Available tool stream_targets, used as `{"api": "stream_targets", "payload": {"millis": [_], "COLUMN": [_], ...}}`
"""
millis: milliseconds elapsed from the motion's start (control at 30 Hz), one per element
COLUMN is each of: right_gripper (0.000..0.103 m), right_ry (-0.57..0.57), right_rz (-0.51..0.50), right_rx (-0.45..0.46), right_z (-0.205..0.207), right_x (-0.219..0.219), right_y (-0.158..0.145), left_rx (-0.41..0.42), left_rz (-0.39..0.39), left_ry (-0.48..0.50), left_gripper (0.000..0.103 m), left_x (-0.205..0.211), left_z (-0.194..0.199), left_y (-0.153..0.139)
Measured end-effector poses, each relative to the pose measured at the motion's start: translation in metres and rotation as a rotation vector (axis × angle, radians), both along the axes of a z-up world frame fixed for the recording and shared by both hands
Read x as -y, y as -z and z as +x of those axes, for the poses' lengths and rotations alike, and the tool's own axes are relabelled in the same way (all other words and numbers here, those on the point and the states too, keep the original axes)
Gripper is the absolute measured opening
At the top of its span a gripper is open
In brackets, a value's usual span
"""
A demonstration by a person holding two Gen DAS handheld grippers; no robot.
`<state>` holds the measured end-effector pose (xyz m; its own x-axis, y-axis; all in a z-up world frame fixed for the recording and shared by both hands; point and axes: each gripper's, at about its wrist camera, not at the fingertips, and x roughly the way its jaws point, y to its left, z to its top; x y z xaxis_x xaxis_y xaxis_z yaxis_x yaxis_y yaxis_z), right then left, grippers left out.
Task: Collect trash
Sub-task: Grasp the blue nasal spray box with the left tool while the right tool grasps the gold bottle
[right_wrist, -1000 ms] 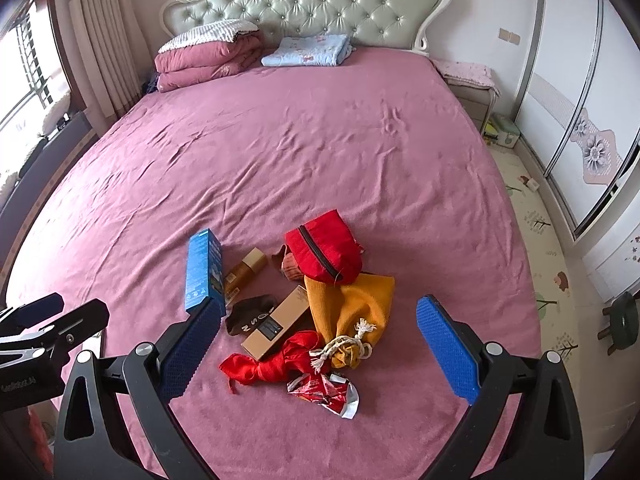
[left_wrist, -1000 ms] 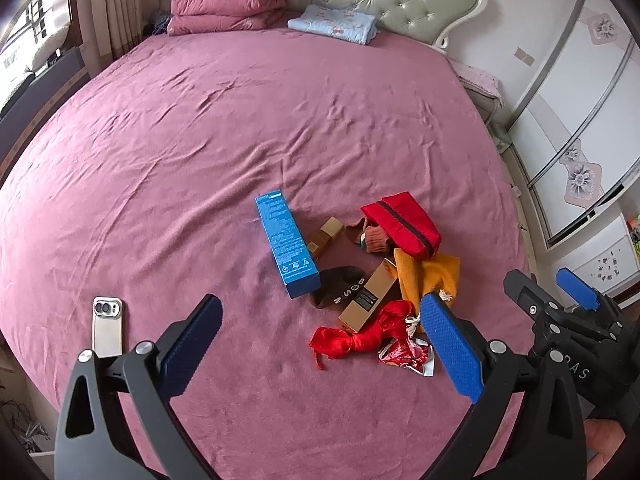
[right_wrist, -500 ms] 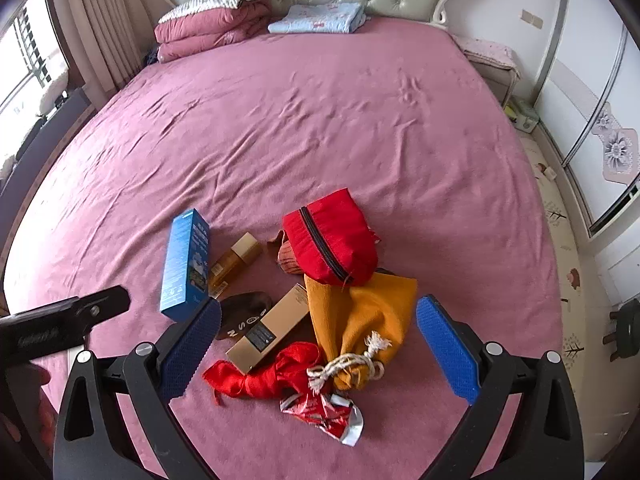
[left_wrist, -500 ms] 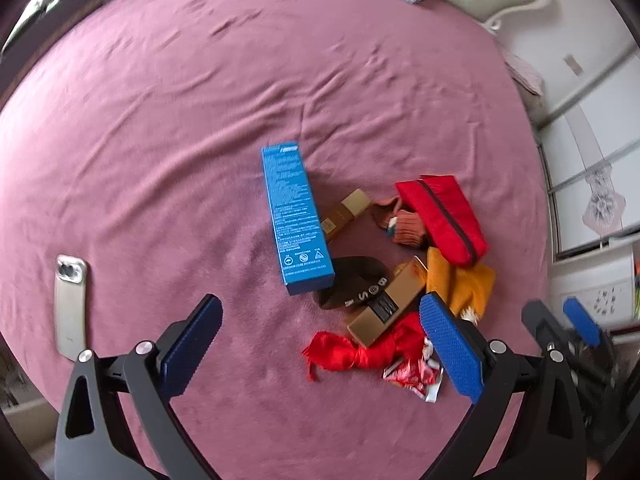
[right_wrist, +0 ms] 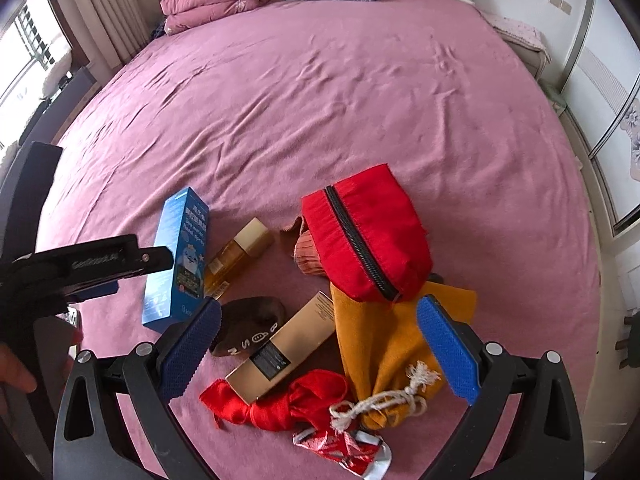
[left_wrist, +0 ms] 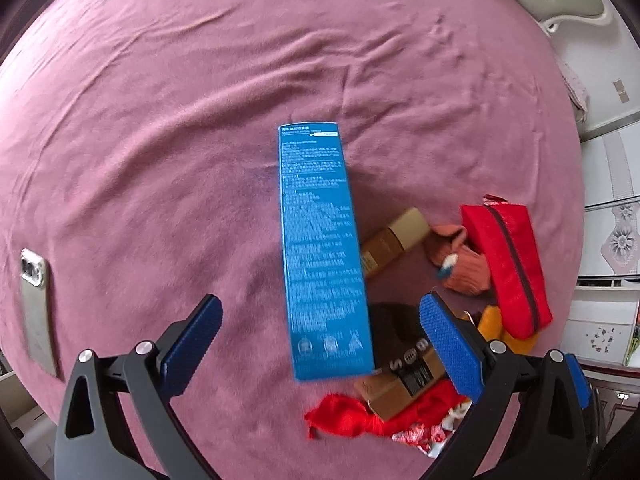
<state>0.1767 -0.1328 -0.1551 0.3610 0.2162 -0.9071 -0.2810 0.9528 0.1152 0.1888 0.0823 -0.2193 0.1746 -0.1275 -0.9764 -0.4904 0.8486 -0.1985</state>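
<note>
On the pink bed, the blue box lay between the wide-open, empty left hand-held gripper's fingers; the right hand-held gripper, likewise open and empty, hovered over the clutter.

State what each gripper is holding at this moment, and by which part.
Nothing: the left gripper hangs open above the long blue cardboard box, and the right gripper is open too.
</note>
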Motion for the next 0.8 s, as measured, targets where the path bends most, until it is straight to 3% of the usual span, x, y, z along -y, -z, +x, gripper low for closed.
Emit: {"api": "stream_targets", "payload": {"millis": [233,400,500,800], "right_gripper": [0.094,0.094,0.094,0.095], "right_ry": [-0.012,-0.019,-0.021,-0.029], "right_rz": [-0.008,-0.017,-0.016,-0.01], "right_rx": [-0.034,-0.056,-0.067,-0.089], "right_z": [0.005,0.007,0.008,0.015], "right_x": [-0.009,-0.014,-0.019,-0.046], "right_y": [0.019,0.029,0.033,0.046], "left_rx": [-0.057,-0.115,-0.129,-0.055], "left_rz": [-0.032,-0.061,-0.063,-0.022], "left_ry": [-0.008,-0.009,0.004,0.095], "left_gripper": [0.097,0.061,0.048,0.046], "left_x": [-0.011,-0.016,-0.018,-0.031], "left_z": [0.02,0.028,0.031,0.024], "left_y": [0.04,0.058,0.062,0.043]}}
